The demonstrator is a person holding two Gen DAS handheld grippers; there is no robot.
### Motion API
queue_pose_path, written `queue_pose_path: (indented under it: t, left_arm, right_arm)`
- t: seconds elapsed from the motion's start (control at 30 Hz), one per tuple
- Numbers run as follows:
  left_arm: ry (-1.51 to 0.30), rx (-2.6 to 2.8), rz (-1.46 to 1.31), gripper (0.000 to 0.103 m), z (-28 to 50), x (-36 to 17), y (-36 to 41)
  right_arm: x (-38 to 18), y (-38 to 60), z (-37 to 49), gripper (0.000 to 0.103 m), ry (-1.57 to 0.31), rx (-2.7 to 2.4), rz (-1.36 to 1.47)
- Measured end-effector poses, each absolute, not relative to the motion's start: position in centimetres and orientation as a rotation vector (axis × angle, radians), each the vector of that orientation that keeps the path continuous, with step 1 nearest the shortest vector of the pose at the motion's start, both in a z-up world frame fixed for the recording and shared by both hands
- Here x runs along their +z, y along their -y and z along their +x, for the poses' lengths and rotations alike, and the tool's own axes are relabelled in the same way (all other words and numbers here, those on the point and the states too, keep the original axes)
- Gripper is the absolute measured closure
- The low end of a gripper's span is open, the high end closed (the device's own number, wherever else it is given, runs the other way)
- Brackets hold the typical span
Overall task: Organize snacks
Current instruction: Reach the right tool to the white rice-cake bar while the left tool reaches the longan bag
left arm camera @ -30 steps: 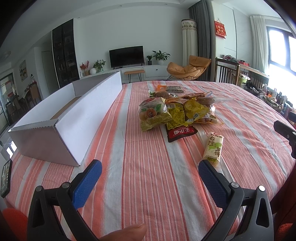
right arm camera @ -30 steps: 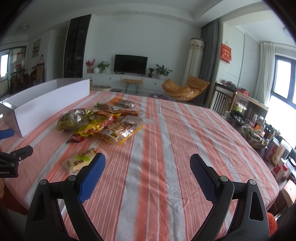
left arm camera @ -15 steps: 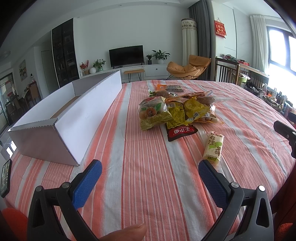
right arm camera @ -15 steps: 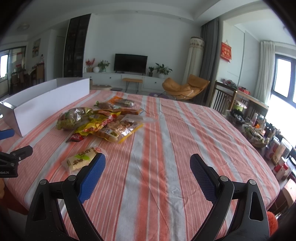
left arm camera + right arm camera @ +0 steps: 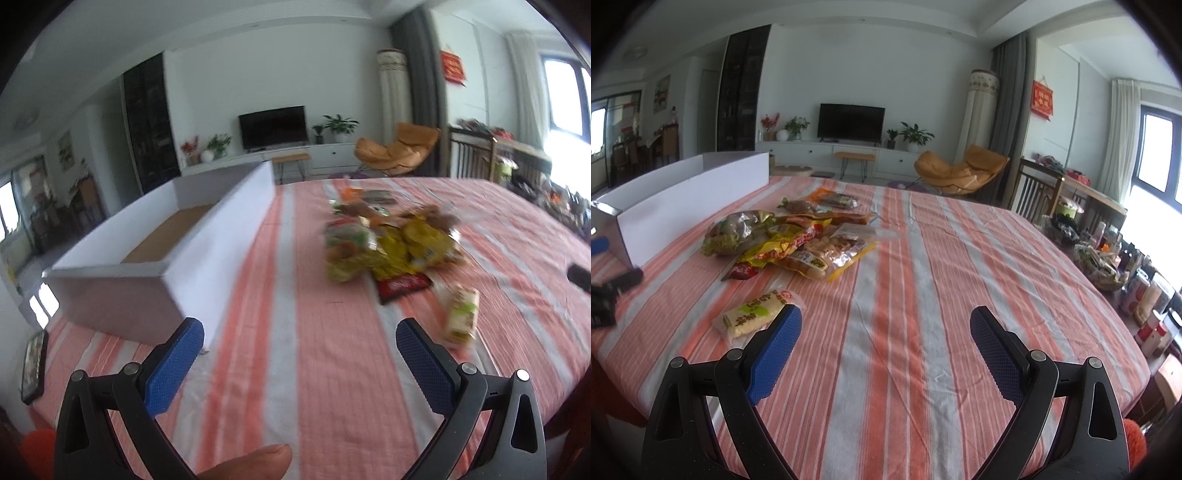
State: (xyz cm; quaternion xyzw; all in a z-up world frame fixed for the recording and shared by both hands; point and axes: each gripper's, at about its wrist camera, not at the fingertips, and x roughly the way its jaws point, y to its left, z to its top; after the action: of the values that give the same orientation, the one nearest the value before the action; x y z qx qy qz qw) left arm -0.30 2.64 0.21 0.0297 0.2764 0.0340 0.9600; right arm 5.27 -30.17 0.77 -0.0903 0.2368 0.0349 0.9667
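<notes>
Both claws hang over the near edge of the striped worktop [image 5: 923, 258] with their blue pads spread wide and nothing between them: the left claw [image 5: 300, 341] faces the long white cardboard box [image 5: 221, 236], which lies at about ten o'clock in its view with its open top showing a brown floor, and the right claw [image 5: 885, 325] faces the bare cloth. The snacks are not yet sorted; the heap of packets [image 5: 790, 240] sits at about eleven o'clock from the right claw, well apart from the box, and the single pale green-labelled packet [image 5: 757, 314] lies nearest, just beside the right claw's left pad. The likely first step is that lone packet. To do it well, the claw should come down across the packet's short width, close gently so the contents are not crushed, lift clear of the cloth, and carry it over the box wall before release; the left view is blurred, so fine detail there cannot be told
</notes>
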Motion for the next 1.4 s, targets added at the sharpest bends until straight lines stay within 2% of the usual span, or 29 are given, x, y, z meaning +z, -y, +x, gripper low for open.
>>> queue_pose_path:
  t: [0.17, 0.37, 0.53, 0.87, 1.4]
  left_arm:
    - [-0.623, 0.092, -0.024, 0.000, 0.0, -0.4, -4.8]
    - [-0.687, 0.052, -0.011, 0.000, 0.6, -1.6, -3.8]
    - [-0.821, 0.011, -0.061, 0.000, 2.4, -4.0, -3.4]
    - [-0.871, 0.043, -0.028, 0.000, 2.7, -5.0, -3.2]
    - [-0.918, 0.066, 0.042, 0.000, 3.7, -5.8, -2.8]
  right_arm:
    - [0.8, 30.3, 5.1, 0.008, -0.471, 0.072, -0.189]
    - [0.7, 30.5, 5.7, 0.008, -0.514, 0.103, -0.165]
    - [-0.7, 28.9, 8.0, 0.008, -0.680, 0.260, -0.085]
    - [-4.6, 21.4, 14.0, 0.008, -1.019, 0.412, -0.044]
    - [-5.6, 19.9, 14.9, 0.007, -0.986, 0.331, -0.176]
